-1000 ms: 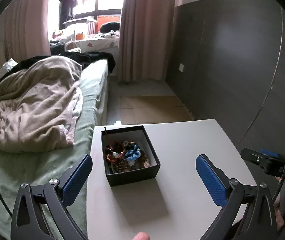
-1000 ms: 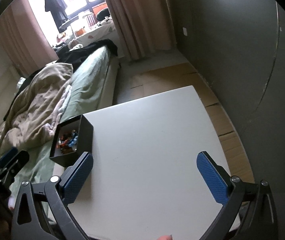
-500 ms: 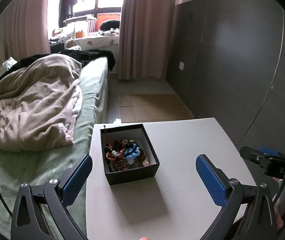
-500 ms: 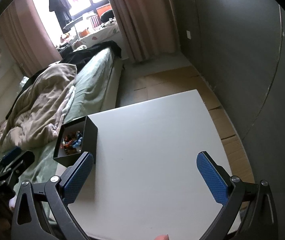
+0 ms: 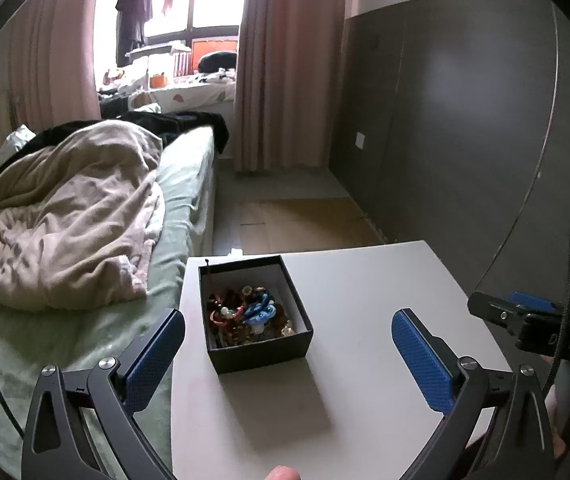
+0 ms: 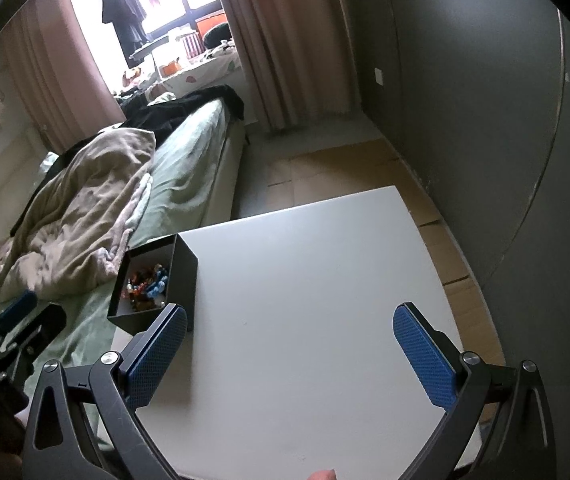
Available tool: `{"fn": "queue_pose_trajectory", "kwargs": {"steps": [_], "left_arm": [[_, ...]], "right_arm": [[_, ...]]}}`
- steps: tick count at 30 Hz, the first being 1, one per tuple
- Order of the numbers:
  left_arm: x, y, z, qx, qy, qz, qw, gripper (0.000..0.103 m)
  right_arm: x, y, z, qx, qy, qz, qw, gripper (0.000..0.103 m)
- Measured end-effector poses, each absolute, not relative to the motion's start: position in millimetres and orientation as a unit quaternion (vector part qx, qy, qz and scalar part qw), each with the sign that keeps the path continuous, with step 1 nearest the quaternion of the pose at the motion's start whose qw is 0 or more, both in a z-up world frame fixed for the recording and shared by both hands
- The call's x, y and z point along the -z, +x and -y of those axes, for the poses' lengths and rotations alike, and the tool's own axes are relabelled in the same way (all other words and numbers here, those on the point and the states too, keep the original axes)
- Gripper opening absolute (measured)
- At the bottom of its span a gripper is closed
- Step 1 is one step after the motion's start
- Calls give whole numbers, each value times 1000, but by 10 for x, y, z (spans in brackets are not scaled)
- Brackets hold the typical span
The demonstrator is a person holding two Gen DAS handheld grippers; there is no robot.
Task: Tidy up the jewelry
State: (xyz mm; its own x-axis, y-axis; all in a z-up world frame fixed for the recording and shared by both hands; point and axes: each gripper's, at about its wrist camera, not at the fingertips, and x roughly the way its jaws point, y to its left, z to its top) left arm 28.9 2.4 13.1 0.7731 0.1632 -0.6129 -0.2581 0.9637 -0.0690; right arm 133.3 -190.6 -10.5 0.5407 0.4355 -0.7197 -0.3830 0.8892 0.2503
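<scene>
Black card makes up the box [image 5: 259, 320], which sits on the white counter [image 5: 365, 300] just ahead of the left claw [image 5: 288, 354], a little toward its left finger. Its lid is nowhere in view, so the jewelry [image 5: 247, 312] lies open to reach: a tangle of beads, red cord and a blue knotted piece heaped on the floor of the box, none of it sorted apart. A thin dark pin or wire stands up at the far-left corner.

Both claws are spread wide and hold nothing. The left one hangs above the near edge of the counter with the box between and beyond its fingers, a stance that suits either reaching down into the heap or drawing back from it. The right claw [image 6: 290, 354] hovers over the bare part of the counter, with the box off past its left finger; that bare stretch ahead of it looks like the place where pieces could be laid out singly.

As things lie, all the jewelry seen is inside the box and nothing rests on the counter around it. That fits pieces gathered in as well as pieces waiting to be taken out, and one moment does not settle which. A bed [image 5: 85, 240] with a crumpled blanket lies beyond the left claw's left finger.
</scene>
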Motion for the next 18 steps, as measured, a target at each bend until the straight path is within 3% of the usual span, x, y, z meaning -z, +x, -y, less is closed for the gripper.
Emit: {"fn": "queue_pose_trajectory", "kwargs": {"steps": [18], "left_arm": [[-138, 262, -109, -119, -80, -318, 937, 103]], "right_arm": [[131, 1340, 1917, -231, 30, -422, 876, 103]]}}
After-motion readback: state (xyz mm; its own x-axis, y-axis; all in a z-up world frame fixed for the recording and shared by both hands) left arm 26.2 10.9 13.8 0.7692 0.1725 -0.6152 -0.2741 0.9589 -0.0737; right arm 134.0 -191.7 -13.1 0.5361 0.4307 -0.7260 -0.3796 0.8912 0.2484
